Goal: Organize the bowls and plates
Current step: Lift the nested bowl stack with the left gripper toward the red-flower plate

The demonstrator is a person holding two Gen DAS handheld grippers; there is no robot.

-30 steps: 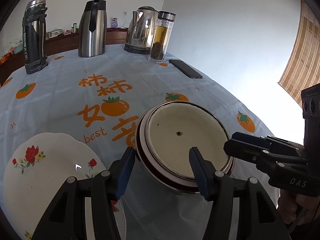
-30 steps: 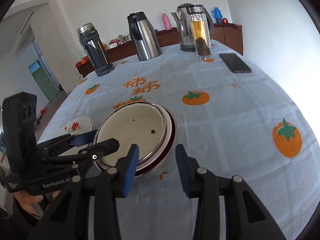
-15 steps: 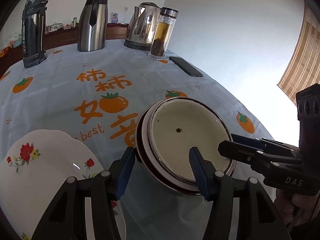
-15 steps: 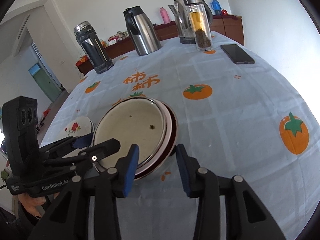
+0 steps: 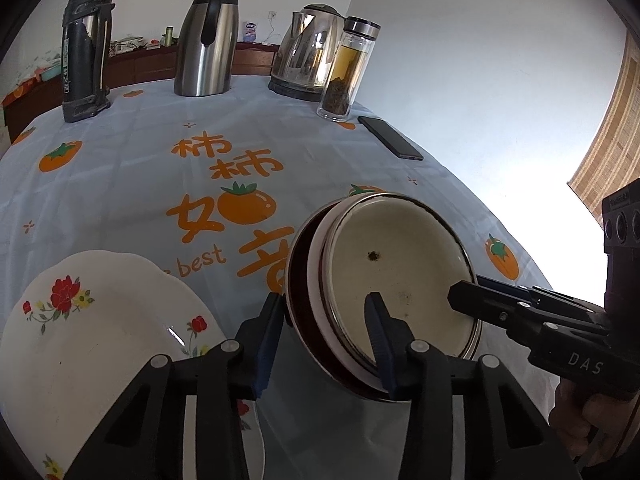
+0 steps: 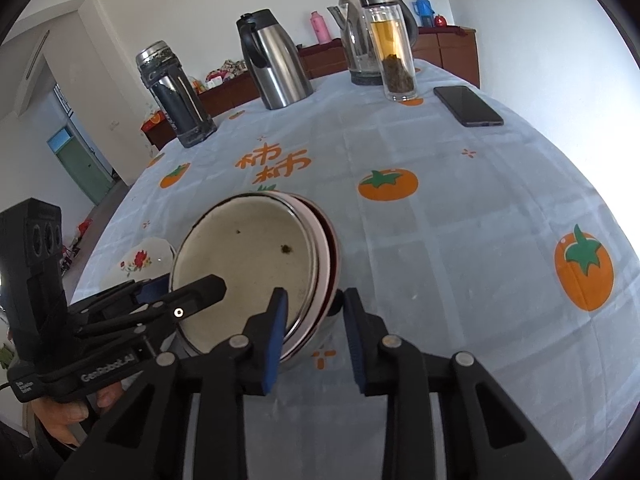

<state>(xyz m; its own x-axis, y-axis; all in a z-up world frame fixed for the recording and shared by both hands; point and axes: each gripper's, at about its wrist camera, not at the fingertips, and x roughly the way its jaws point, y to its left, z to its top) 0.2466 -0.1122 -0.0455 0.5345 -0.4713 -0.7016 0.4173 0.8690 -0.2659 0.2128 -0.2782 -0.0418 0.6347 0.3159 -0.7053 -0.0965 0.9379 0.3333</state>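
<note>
Both claws have just been closing on the stacked bowls (image 5: 400, 272): the left claw (image 5: 324, 340) pinches the near rim at its 6 o'clock, the right claw (image 6: 314, 328) straddles the rim opposite, pads seemingly touching. A flowered plate (image 5: 100, 336) lies at 8 o'clock on the surface (image 5: 120, 184). Farther off, at 12 o'clock, stand a steel jug (image 5: 208, 40), kettle (image 5: 308, 52) and tea bottle (image 5: 348, 68).

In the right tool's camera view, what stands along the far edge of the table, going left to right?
Dark flask → steel carafe → electric kettle → glass tea bottle → black phone.
</note>
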